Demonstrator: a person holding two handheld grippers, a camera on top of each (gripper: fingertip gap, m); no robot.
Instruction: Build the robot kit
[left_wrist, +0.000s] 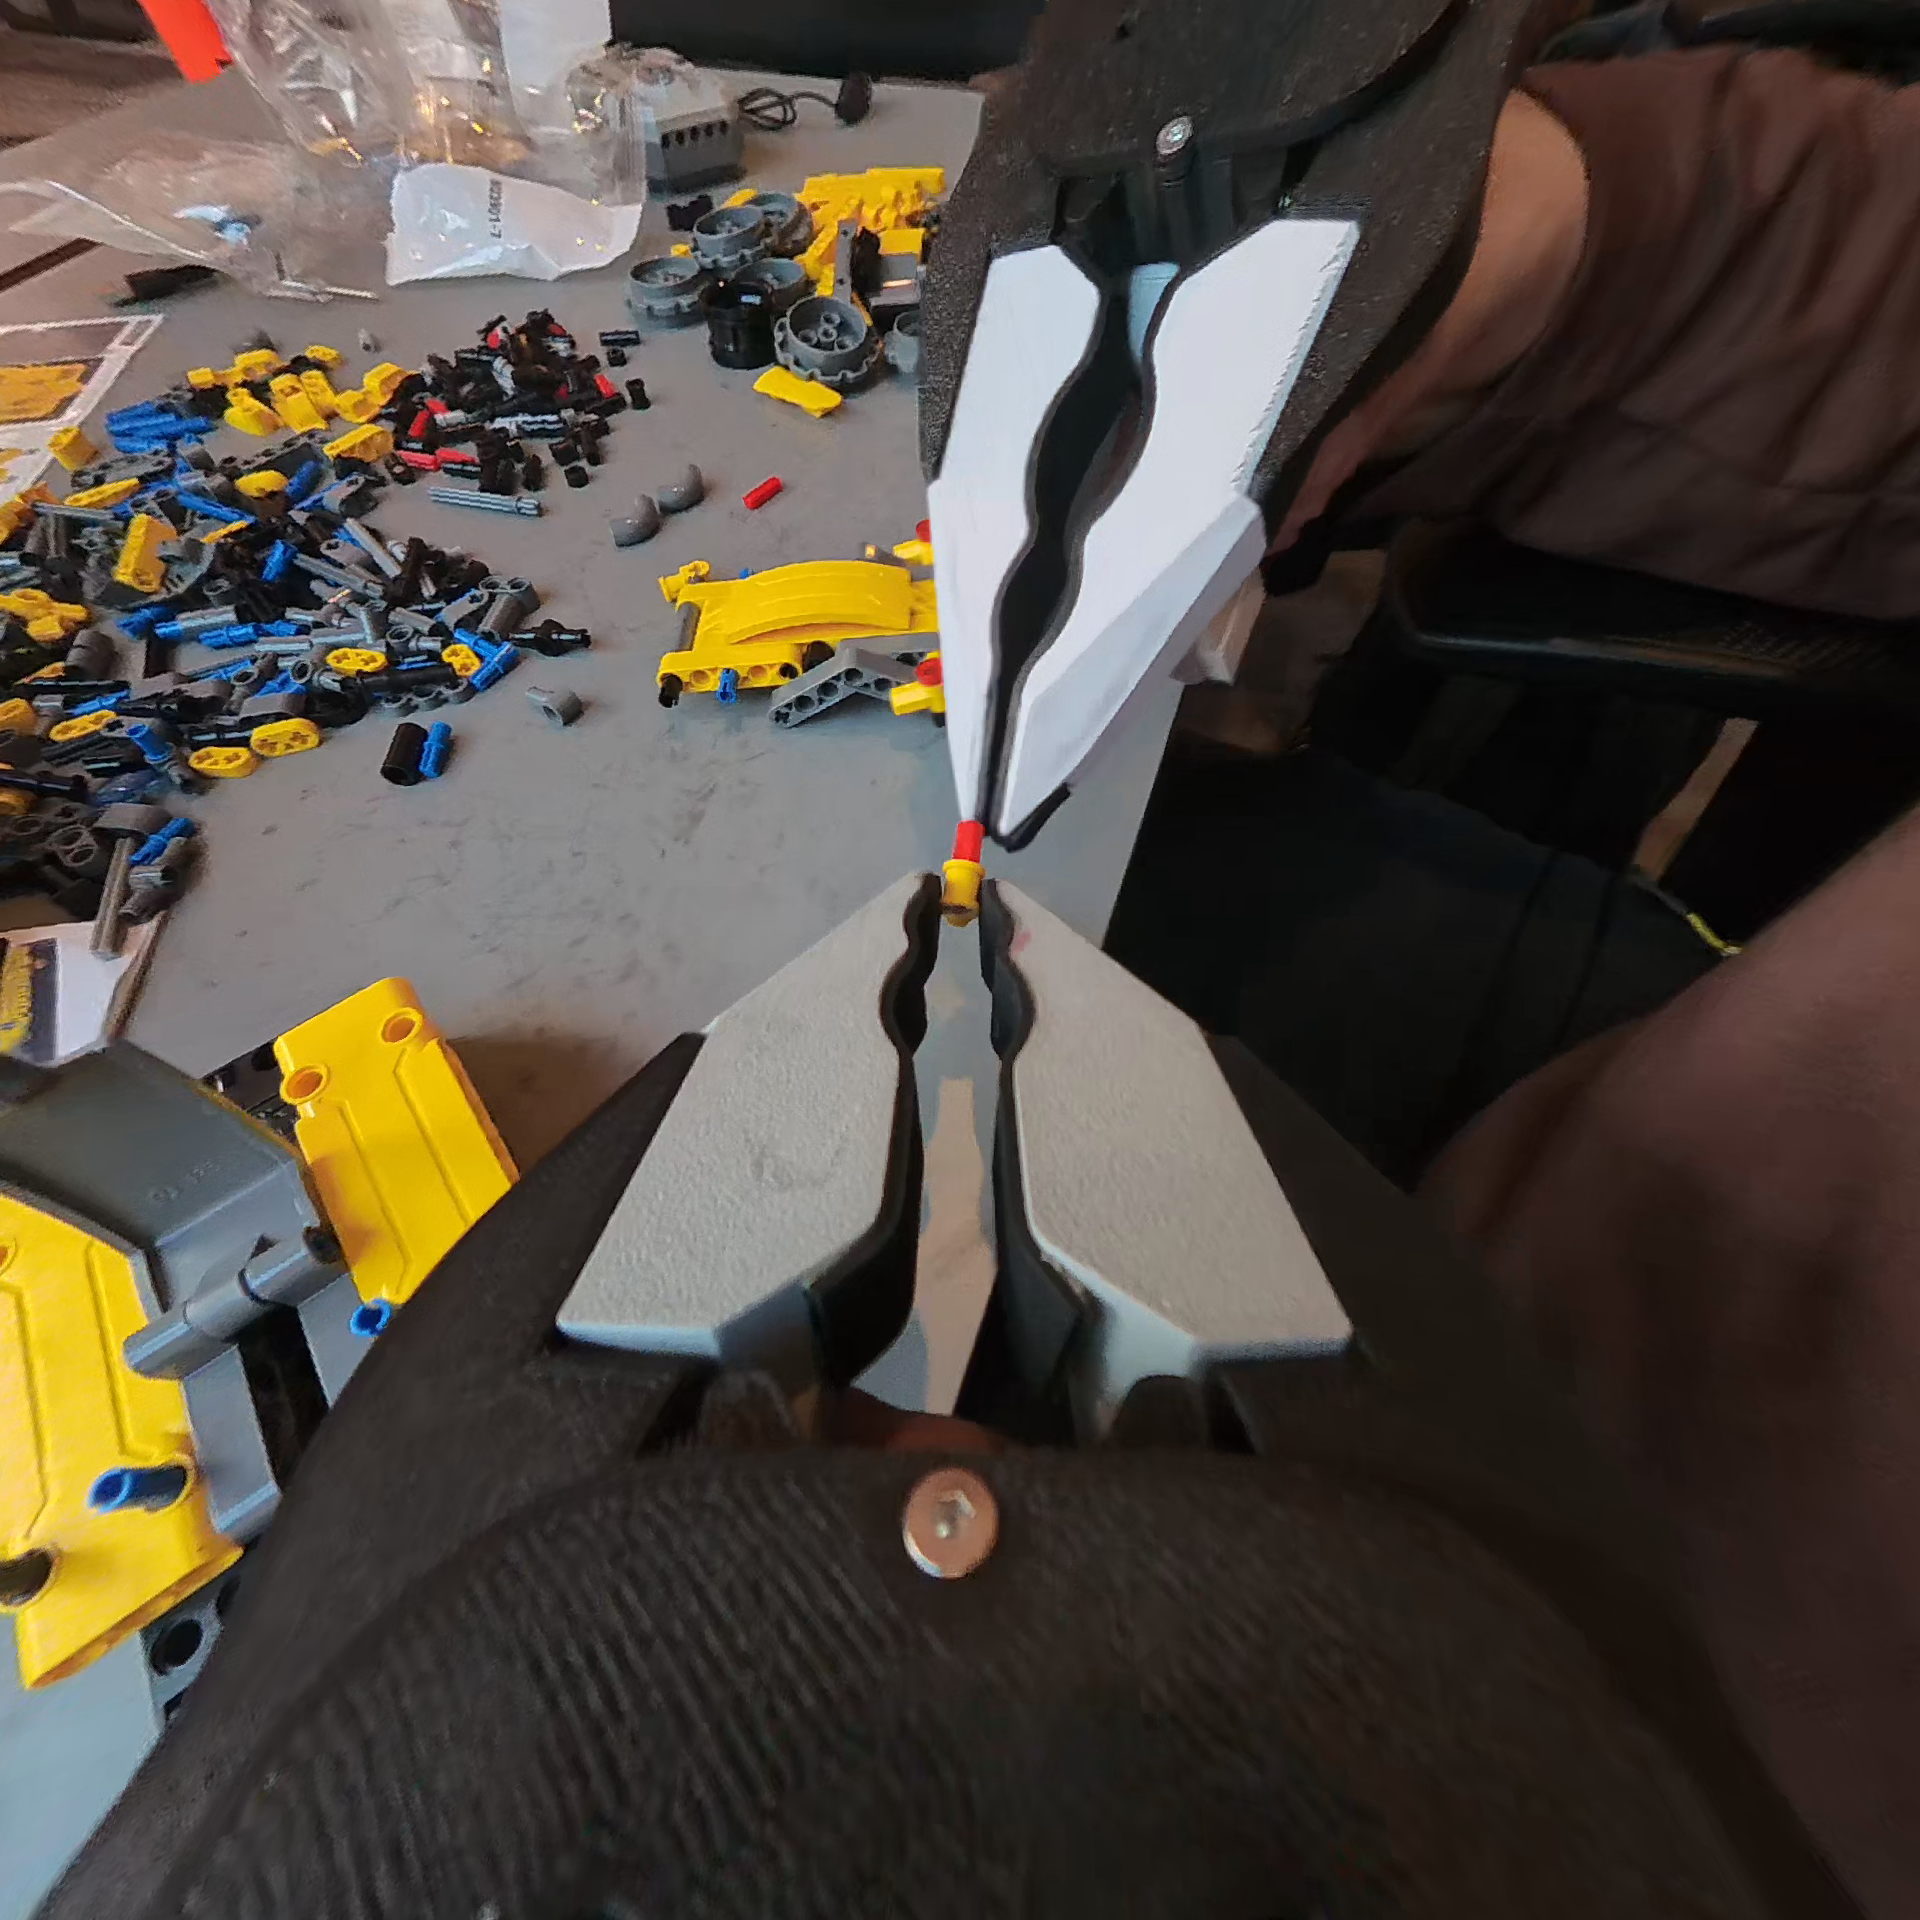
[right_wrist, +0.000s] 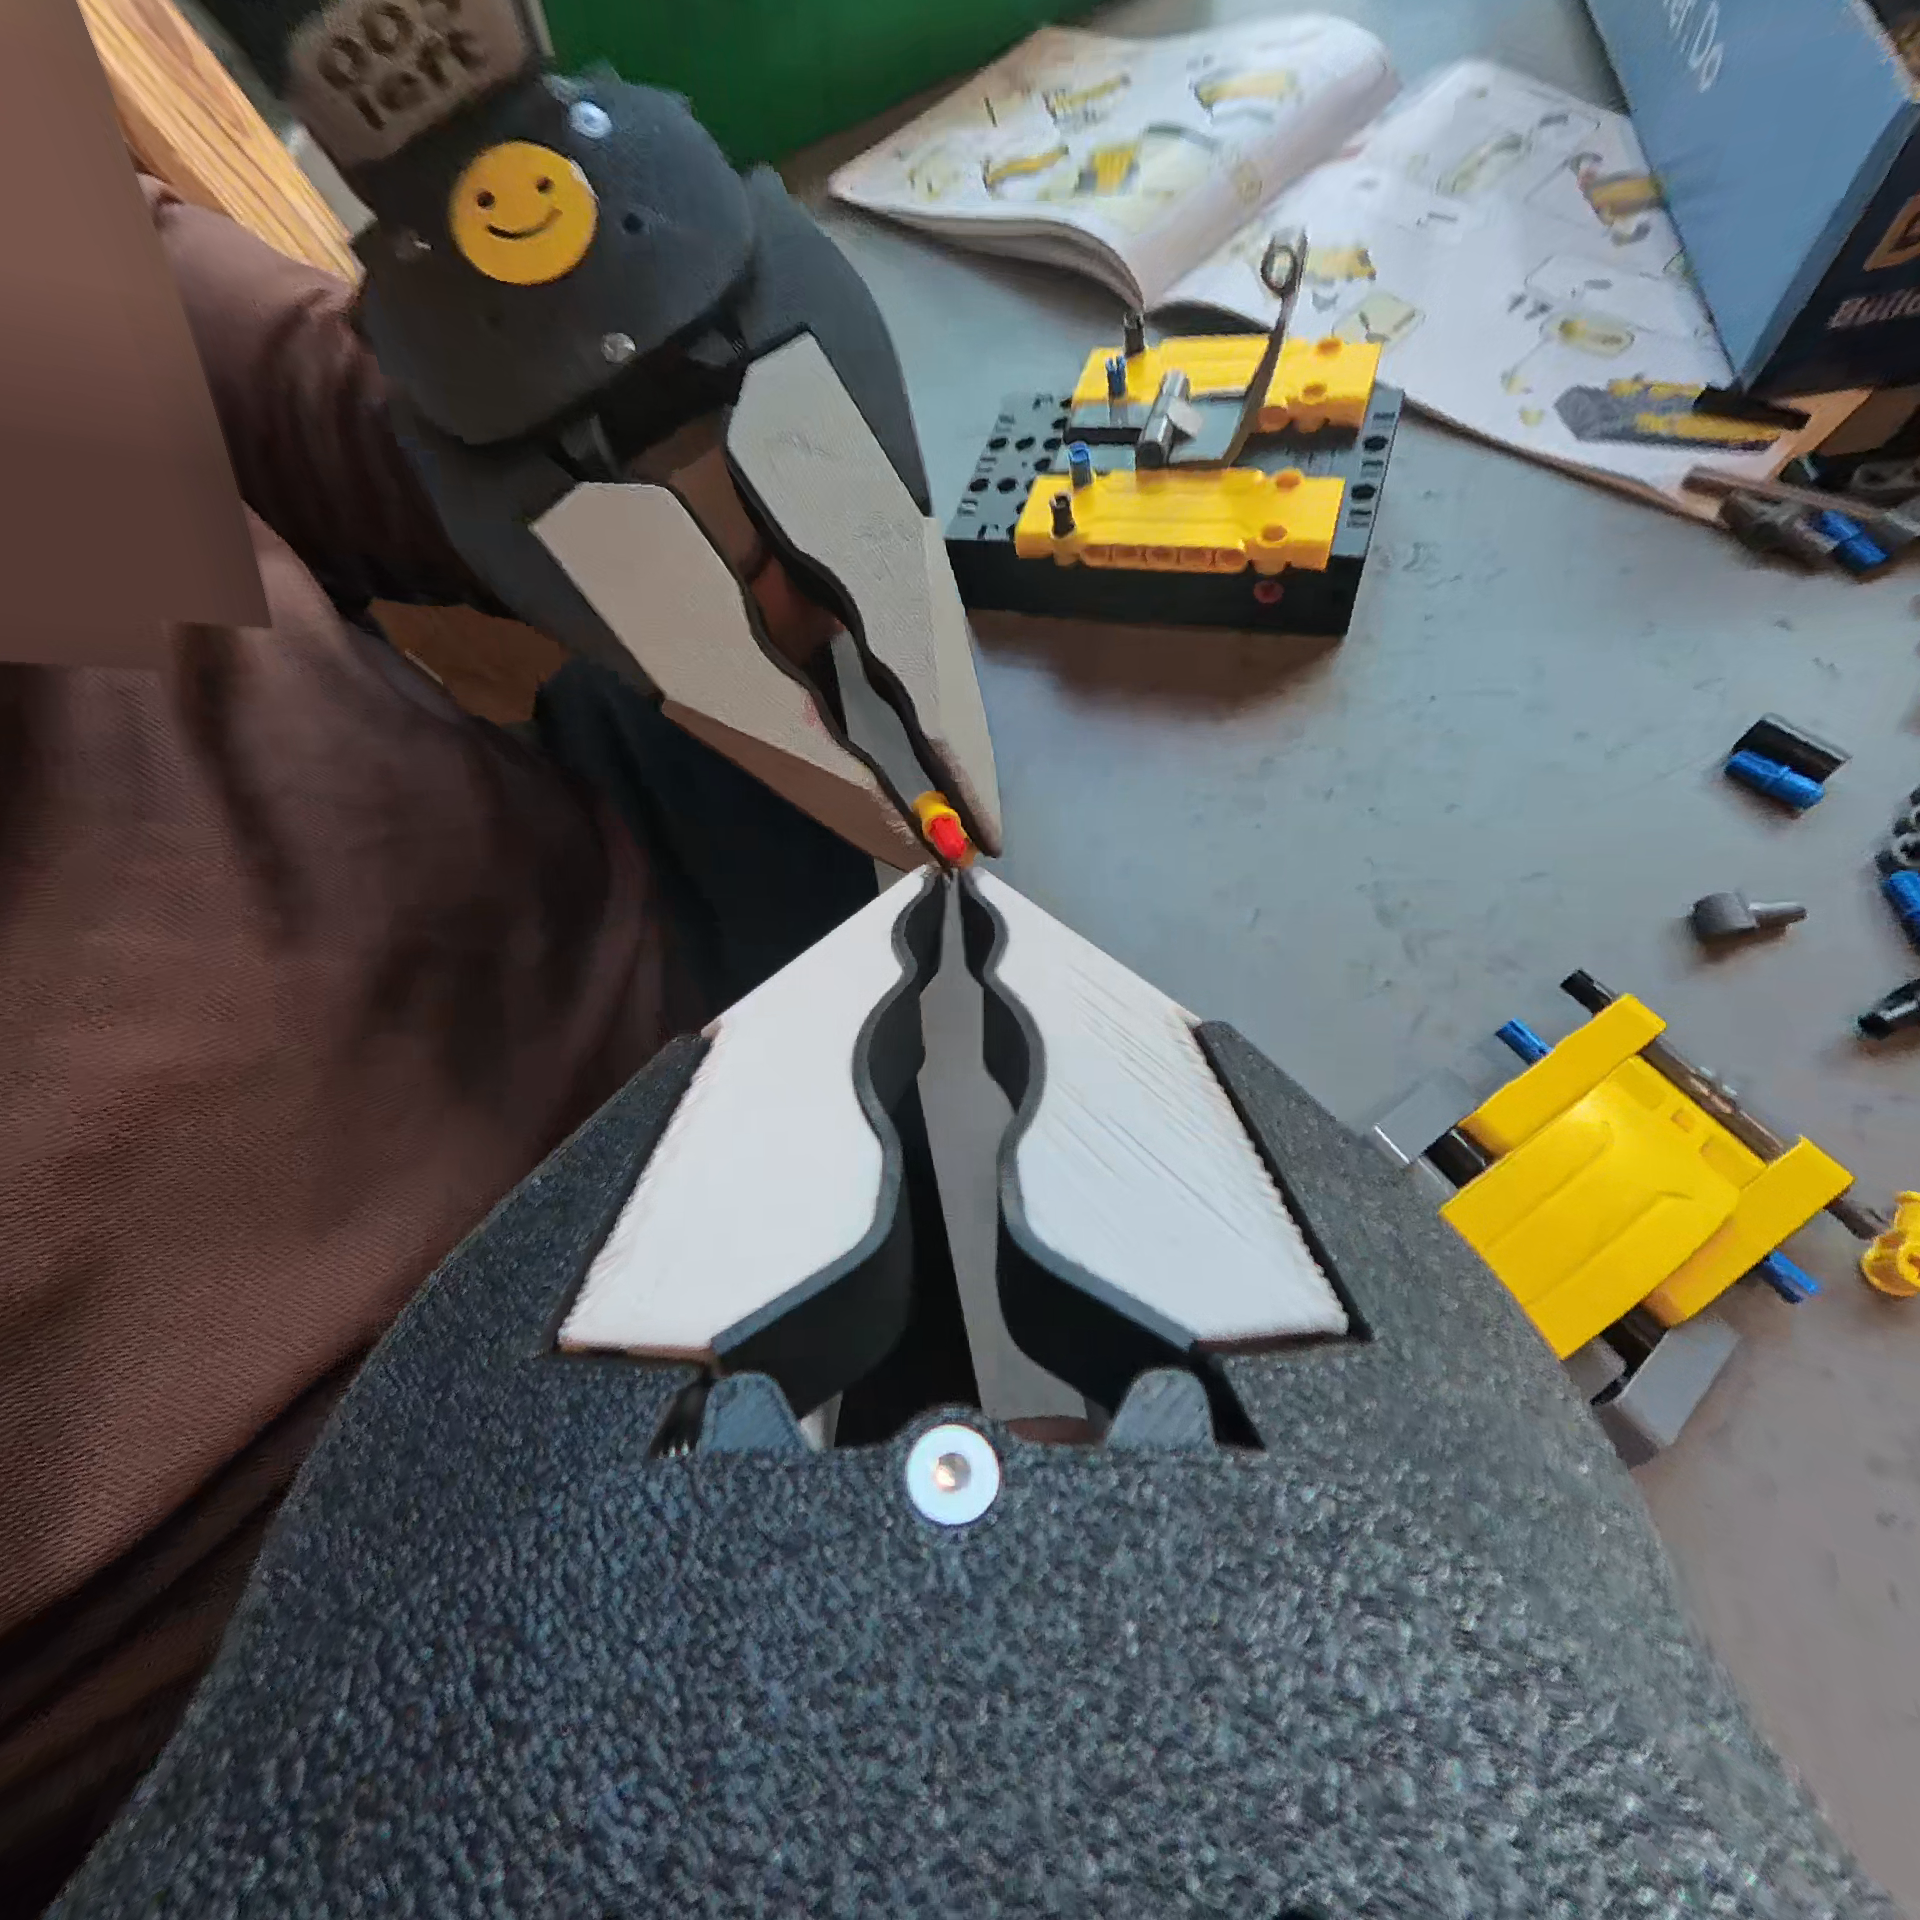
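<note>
We see both grippers meeting tip to tip just past the table (left_wrist: 623, 883) edge, over a person's lap. The left gripper (left_wrist: 958, 891) is nearly closed, w/ its tips pinching a small yellow bush (left_wrist: 958, 883). A red pin (left_wrist: 968, 837) sticks out of that bush, and its far end sits in the tips of the right gripper (left_wrist: 982, 816), also closed down to a sliver. In the right wrist view the same pair shows as the bush (right_wrist: 932, 805) in the left gripper (right_wrist: 951, 831) and the pin (right_wrist: 945, 833) pointing at the right gripper (right_wrist: 948, 876), whose tips are pressed almost together; whether they actually clamp the pin there, we can't tell. On the table, near its edge, lie a yellow sub-assy (left_wrist: 800, 634) and a big loose parts pile (left_wrist: 281, 603). A black base w/ yellow panels (right_wrist: 1174, 499) sits by an open instruction booklet (right_wrist: 1195, 177).
</note>
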